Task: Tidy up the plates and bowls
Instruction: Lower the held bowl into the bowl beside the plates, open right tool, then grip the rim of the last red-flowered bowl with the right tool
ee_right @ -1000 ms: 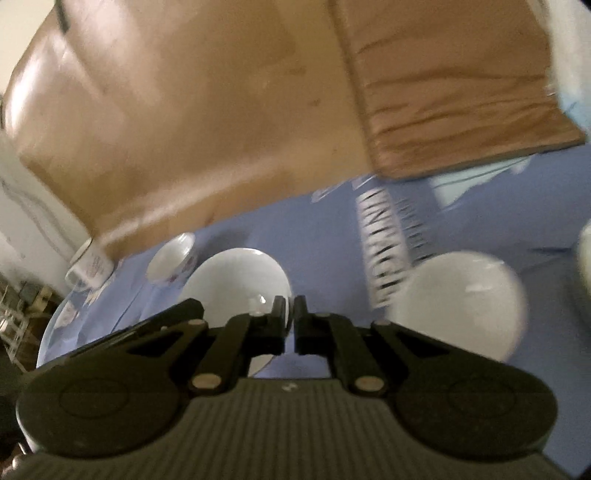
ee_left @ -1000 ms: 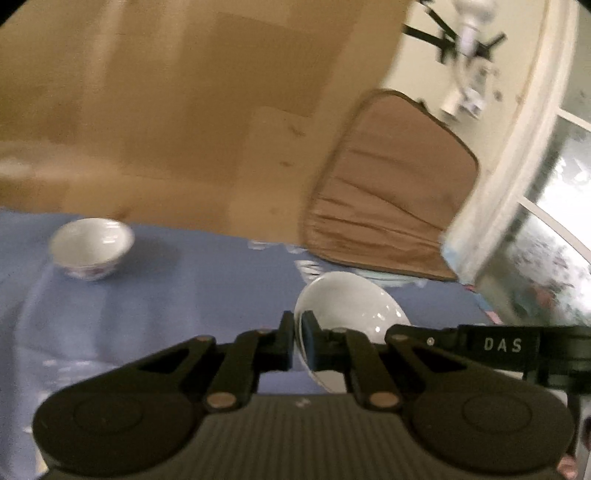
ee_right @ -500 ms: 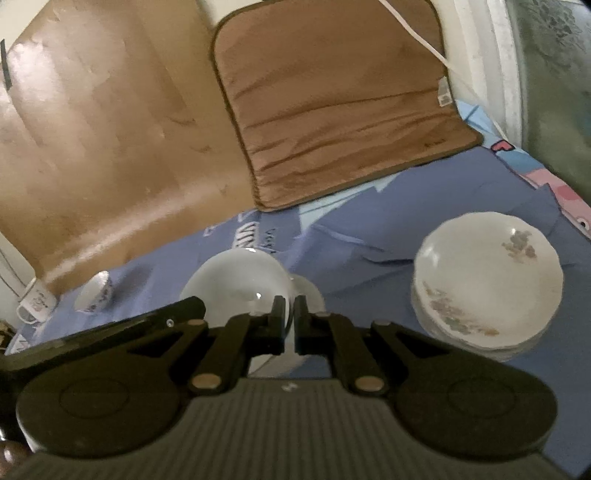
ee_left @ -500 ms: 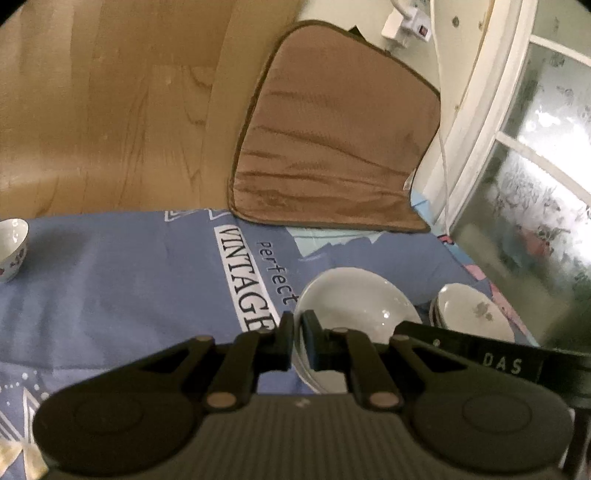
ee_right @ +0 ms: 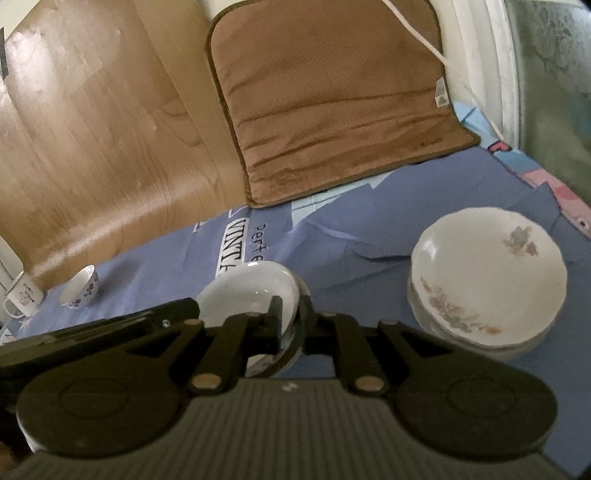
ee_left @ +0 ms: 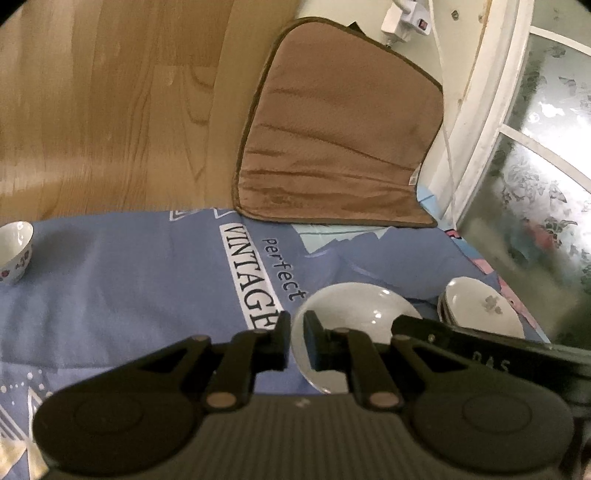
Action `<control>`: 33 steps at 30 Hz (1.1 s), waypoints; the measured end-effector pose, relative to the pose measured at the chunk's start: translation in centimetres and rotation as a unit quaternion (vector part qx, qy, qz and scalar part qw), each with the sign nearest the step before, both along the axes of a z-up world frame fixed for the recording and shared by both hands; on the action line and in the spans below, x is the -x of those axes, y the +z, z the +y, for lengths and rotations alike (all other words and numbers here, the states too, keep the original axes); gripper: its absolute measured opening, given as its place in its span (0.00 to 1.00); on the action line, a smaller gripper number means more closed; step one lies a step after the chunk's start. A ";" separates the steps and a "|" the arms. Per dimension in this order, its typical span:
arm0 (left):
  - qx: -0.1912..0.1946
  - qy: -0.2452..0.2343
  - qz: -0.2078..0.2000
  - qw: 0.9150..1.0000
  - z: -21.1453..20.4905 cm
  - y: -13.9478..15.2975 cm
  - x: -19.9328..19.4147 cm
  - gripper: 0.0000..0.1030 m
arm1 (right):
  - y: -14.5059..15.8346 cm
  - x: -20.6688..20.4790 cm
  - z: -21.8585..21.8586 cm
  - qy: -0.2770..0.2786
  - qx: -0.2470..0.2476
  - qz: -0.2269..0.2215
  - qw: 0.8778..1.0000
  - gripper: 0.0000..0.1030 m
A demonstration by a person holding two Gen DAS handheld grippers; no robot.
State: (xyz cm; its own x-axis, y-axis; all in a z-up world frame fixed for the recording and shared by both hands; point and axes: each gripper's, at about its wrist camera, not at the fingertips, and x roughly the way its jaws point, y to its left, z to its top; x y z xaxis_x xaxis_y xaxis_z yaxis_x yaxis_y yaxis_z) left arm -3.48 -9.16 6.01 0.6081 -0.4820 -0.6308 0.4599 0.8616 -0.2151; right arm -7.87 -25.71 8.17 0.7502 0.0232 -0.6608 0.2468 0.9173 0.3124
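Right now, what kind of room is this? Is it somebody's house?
Probably a home, set up on the floor. A printed blue sheet lies over wood flooring, with a brown cushion mat by a frosted glass door. Flowered plates and a small bowl sit on the sheet.

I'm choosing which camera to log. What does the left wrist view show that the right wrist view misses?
Only the left wrist view: a white power strip on the wall. Only the right wrist view: a mug at the picture's left edge. Both: the white bowl, the plate stack, the small patterned bowl, the brown cushion and the blue cloth.
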 end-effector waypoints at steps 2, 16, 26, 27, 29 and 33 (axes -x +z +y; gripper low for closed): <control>0.000 -0.001 -0.004 1.000 0.1 0.1 0.2 0.10 | 0.0 0.0 0.0 -0.002 0.006 -0.002 1.000 0.16; -0.011 0.071 -0.053 0.996 7.9 0.7 0.6 0.11 | 2.3 0.3 3.6 0.019 0.024 -0.059 0.998 0.16; -0.027 0.244 -0.039 0.969 22.4 -1.7 -2.4 0.10 | 1.1 -4.4 13.6 0.158 0.006 -0.019 0.987 0.16; -0.026 0.259 -0.038 0.965 23.6 -1.9 -2.8 0.10 | 0.8 -5.2 14.6 0.169 -0.003 -0.008 0.986 0.16; -0.022 0.294 -0.036 0.955 26.2 -2.5 -3.2 0.10 | 0.4 -7.2 16.6 0.185 -0.017 0.010 0.982 0.16; 0.017 0.329 -0.020 0.944 29.0 -3.7 -3.6 0.10 | -0.2 -11.7 19.6 0.188 -0.058 0.041 0.980 0.29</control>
State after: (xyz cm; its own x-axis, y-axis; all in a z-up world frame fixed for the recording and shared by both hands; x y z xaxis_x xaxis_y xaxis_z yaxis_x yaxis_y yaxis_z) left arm 0.16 19.80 2.34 0.8054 -0.0104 -0.5927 -0.1653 0.9563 -0.2413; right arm 3.79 -6.14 7.99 0.6186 0.3655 -0.6955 -0.0730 0.9081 0.4123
